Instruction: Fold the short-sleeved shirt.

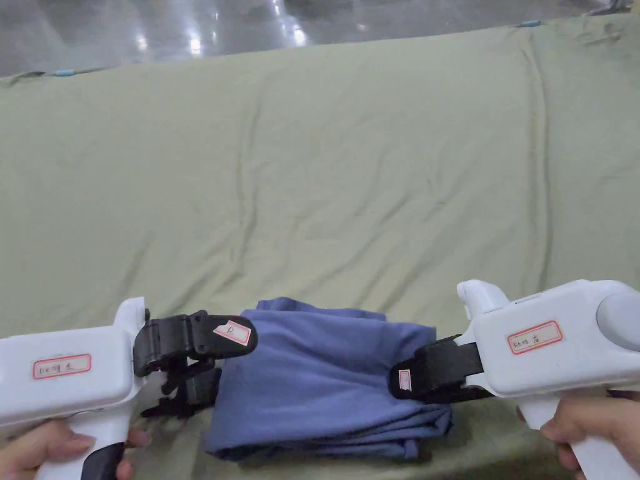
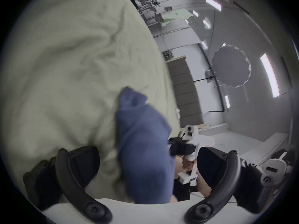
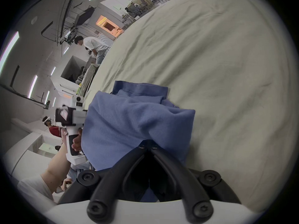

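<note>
Blue cotton: the short-sleeved shirt point(image 1: 325, 381) sits in a thick folded bundle on the near edge of the table, layers stacked along its front.
Green cloth point(image 1: 350, 175): wrinkled, covering the whole table, bare beyond the bundle.
Left gripper point(image 2: 148, 166): at the bundle's left end, jaws spread wide either side of the fabric, neither one pressing on it.
Right gripper point(image 3: 148, 144): at the bundle's right end, jaws drawn together, tips pinching a fold of the shirt.
Hands: the left hand point(image 1: 44, 447) and the right hand point(image 1: 584, 431) grasp the white handles at the bottom corners of the head view.
Background: a person in a white top point(image 3: 93, 45) stands bent over past the table's far end.
</note>
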Demonstrator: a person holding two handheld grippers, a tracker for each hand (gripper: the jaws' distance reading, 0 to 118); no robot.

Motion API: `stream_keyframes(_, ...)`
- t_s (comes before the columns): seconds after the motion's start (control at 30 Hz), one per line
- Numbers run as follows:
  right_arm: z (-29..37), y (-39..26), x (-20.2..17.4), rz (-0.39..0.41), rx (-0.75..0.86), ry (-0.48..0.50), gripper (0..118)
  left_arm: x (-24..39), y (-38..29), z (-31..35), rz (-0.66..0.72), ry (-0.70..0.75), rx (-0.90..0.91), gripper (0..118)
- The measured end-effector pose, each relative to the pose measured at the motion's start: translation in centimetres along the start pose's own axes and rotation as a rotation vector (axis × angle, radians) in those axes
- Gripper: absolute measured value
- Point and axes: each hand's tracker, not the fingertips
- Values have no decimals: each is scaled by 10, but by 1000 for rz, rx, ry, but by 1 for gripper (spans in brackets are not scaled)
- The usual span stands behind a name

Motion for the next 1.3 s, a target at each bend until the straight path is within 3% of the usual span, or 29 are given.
stream_keyframes(0.03,2,-3,-7,3,3,-1,2,9,1,-13,-15,44,-38,95)
stream_keyframes(0.07,4,-3,-8,3,5,-2,2,19,-2,-30,-89,93,-113,36)
stream_keyframes(0.1,6,-4,-10,3,9,-4,2,34,-8,-46,-186,172,-159,25)
stream_keyframes(0.13,8,-5,-13,6,14,-13,2,44,-15,-55,-295,362,-150,25)
stream_keyframes(0.17,13,-7,-19,14,23,-37,2,48,-18,-60,-272,373,-153,25)
stream_keyframes(0.27,38,-12,-31,34,73,-37,2,55,6,-18,-159,206,-152,25)
stream_keyframes(0.33,55,-16,-43,53,99,-1,2,61,21,34,-221,257,-140,25)
stream_keyframes(0.43,74,-21,-61,88,114,-8,2,52,53,145,-352,599,-103,25)
stream_keyframes(0.53,81,-28,-81,131,127,15,2,20,89,246,-239,937,-110,25)
stream_keyframes(0.57,80,-31,-84,139,131,21,2,12,95,269,-277,1085,-94,25)
stream_keyframes(0.63,79,-33,-94,153,146,31,2,-8,109,306,-219,1307,-129,25)
stream_keyframes(0.8,73,-32,-106,184,134,14,2,-41,131,364,-209,1541,-179,25)
stream_keyframes(0.9,70,-29,-108,200,122,-20,2,-49,137,379,-158,1575,-123,25)
stream_keyframes(0.93,71,-29,-108,206,120,-21,2,-45,129,377,-149,1576,-85,27)
stream_keyframes(0.97,69,-28,-111,212,120,-24,2,-44,126,380,-151,1580,-37,43)
stream_keyframes(1.0,68,-29,-114,217,123,-30,2,-44,123,382,-147,1604,-9,91)
stream_keyframes(1.03,69,-29,-116,219,124,-31,2,-42,119,381,-135,1614,-6,118)
stream_keyframes(1.1,71,-28,-123,240,130,-12,2,-29,112,389,-227,1621,9,118)
stream_keyframes(1.13,72,-28,-126,259,135,-14,2,-10,105,389,-323,1556,111,118)
stream_keyframes(1.23,74,-22,-135,336,163,-29,2,53,57,370,-381,1515,395,118)
stream_keyframes(1.3,75,-20,-140,352,206,-40,2,97,19,331,-504,1493,498,115)
